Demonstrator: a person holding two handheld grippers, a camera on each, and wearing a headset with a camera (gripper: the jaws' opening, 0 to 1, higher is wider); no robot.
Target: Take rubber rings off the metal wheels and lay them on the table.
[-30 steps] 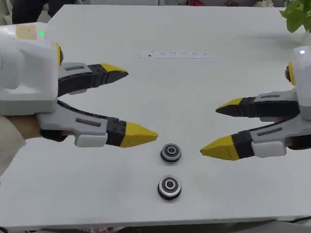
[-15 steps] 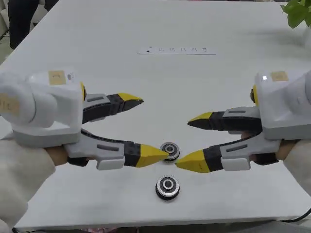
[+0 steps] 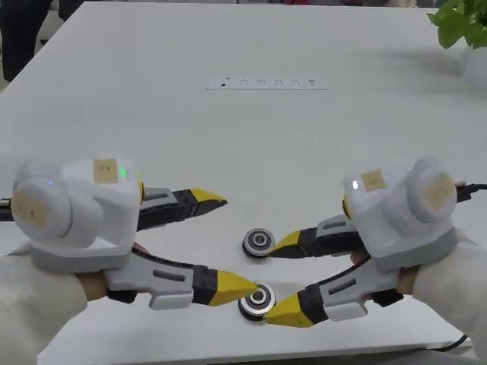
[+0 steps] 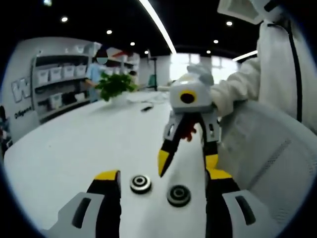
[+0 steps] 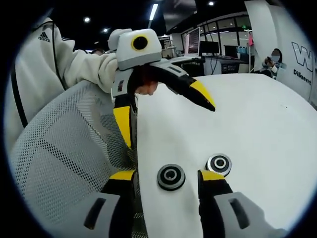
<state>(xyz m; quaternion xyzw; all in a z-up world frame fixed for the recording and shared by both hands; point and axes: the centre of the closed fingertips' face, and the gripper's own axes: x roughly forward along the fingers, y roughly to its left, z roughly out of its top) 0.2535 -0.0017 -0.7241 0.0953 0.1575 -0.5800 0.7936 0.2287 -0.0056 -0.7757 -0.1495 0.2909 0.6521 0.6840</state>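
Closest to the person, the near wheel (image 3: 257,301) lies by the front edge of the white table (image 3: 228,137). The far wheel (image 3: 259,242) lies just beyond it, the two apart. That makes two wheels, and each has its dark rubber ring (image 5: 160,177) on its rim.

There are two grippers, one per hand, and both are spread wide with nothing between the pads. From the head view, the left gripper (image 3: 240,243) has its lower yellow tip right at the near wheel. The right gripper (image 3: 270,285) comes in from the other side, its upper tip just beside the far wheel and its lower tip just in front of the near one.

The right gripper view sets the near wheel squarely between its own jaws and the far wheel just past one tip. The left gripper view has both wheels lying between its own jaws. Both gripper views add a mesh chair (image 5: 64,163) below the table edge and white sleeves (image 4: 277,74).

Farther back, the head view shows one power strip (image 3: 266,82) flat on the table and one plant (image 3: 455,23) at the far corner. The left gripper view shows shelves (image 4: 59,89) with bins beyond that plant.
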